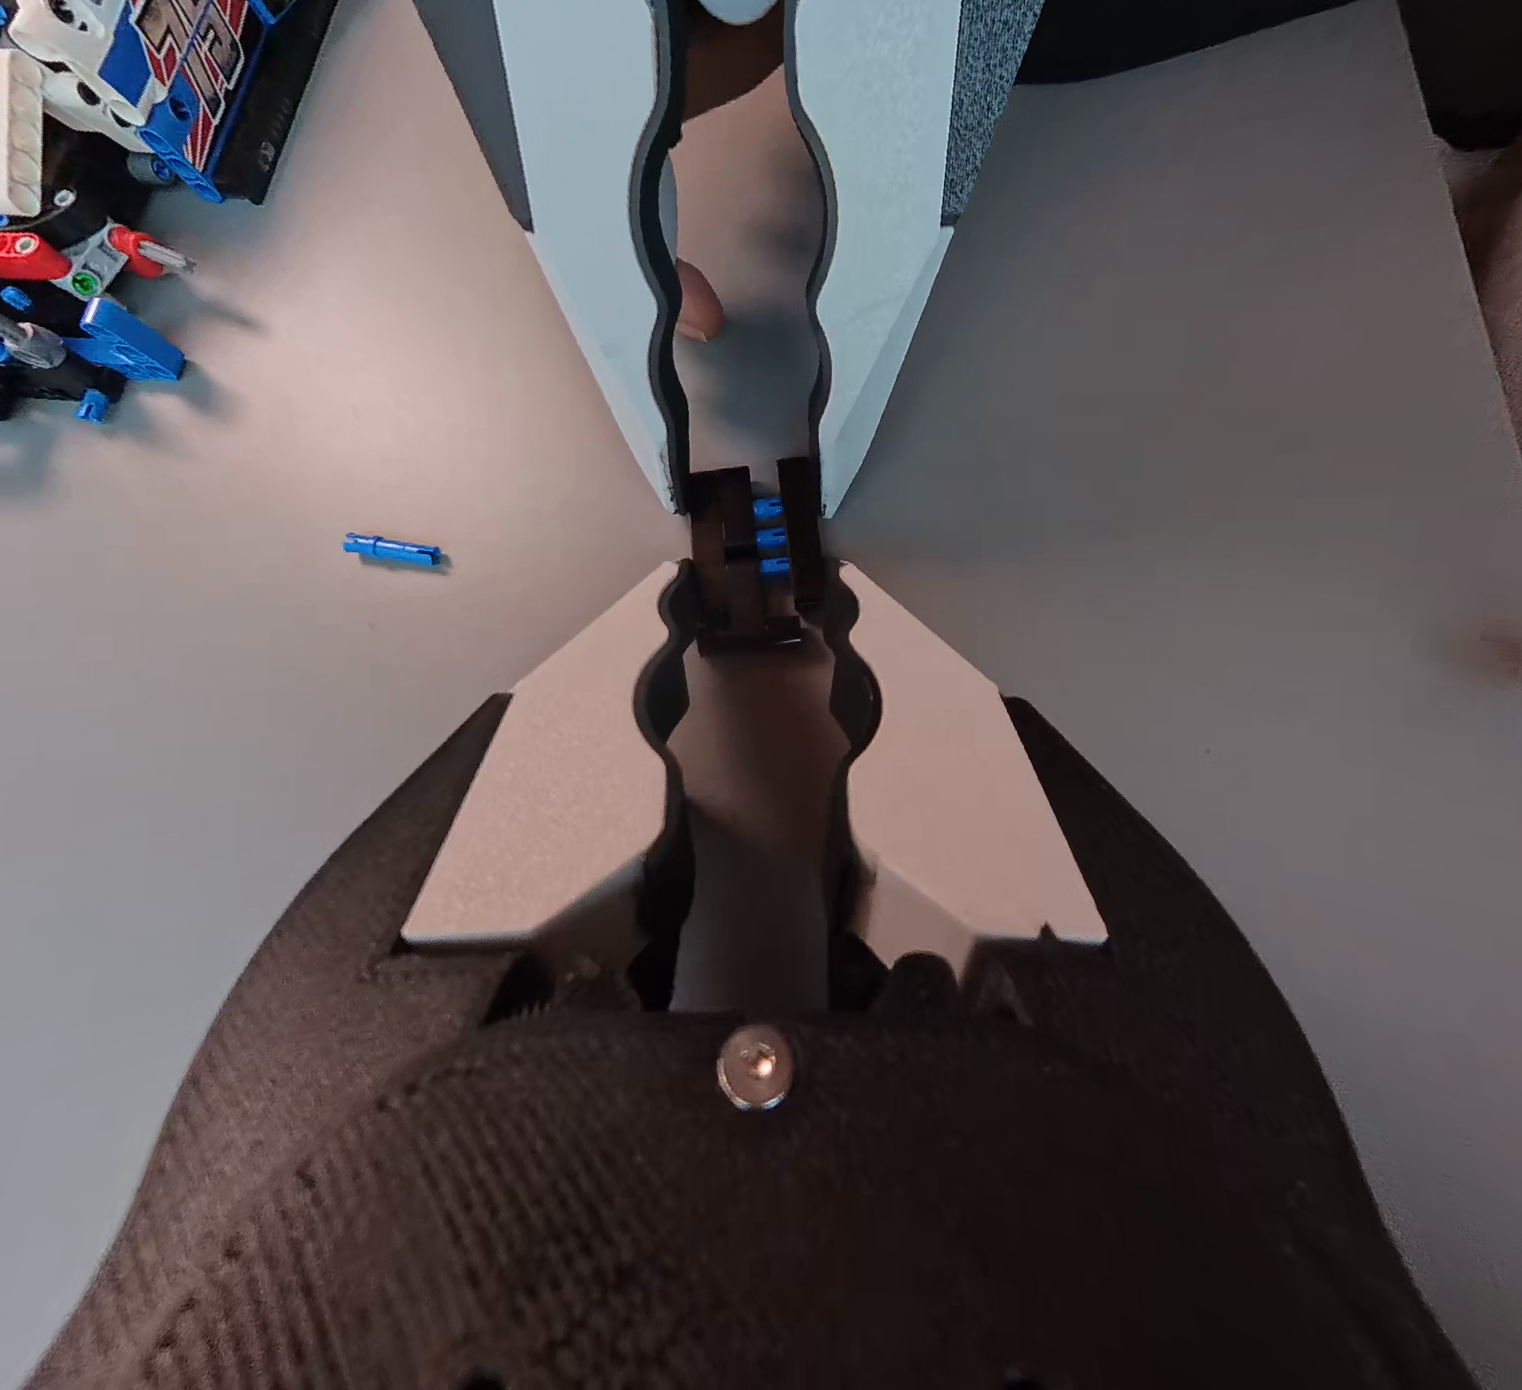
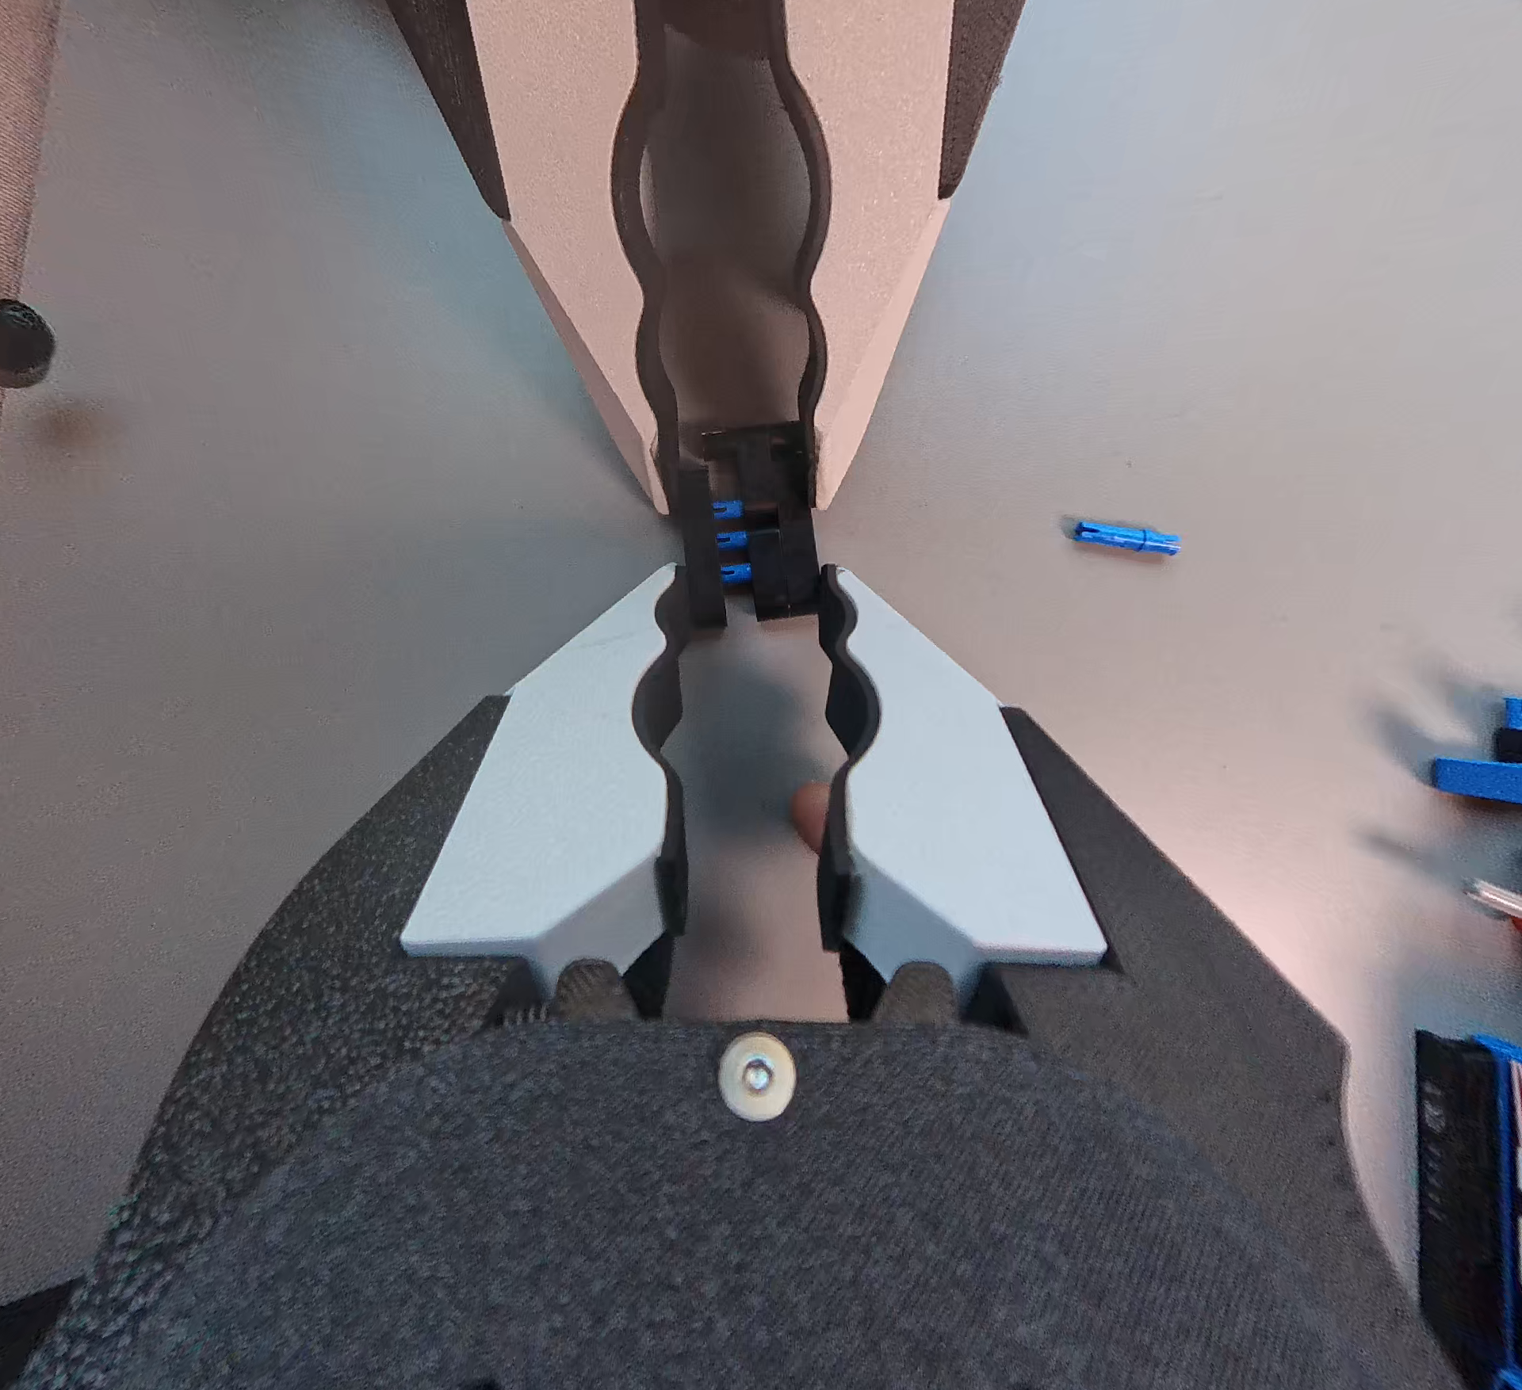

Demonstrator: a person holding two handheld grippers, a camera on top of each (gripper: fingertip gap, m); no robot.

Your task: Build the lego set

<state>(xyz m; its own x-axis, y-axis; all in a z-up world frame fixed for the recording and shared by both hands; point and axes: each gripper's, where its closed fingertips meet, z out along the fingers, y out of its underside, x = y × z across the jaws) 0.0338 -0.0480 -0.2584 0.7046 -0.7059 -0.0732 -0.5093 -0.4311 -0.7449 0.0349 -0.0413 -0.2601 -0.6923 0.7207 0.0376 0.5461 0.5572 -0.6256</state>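
Black lego assembly (image 1: 753, 560) pinched between both tongs, open grey table (image 1: 1153, 445) around.

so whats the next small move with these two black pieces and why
Probably press the two grippers toward each other sideways. The left gripper and right gripper meet tip to tip, clamped on the black assembly. Three blue pins bridge a visible gap between its two black parts, so they look only partly seated. The loose blue pin can wait.
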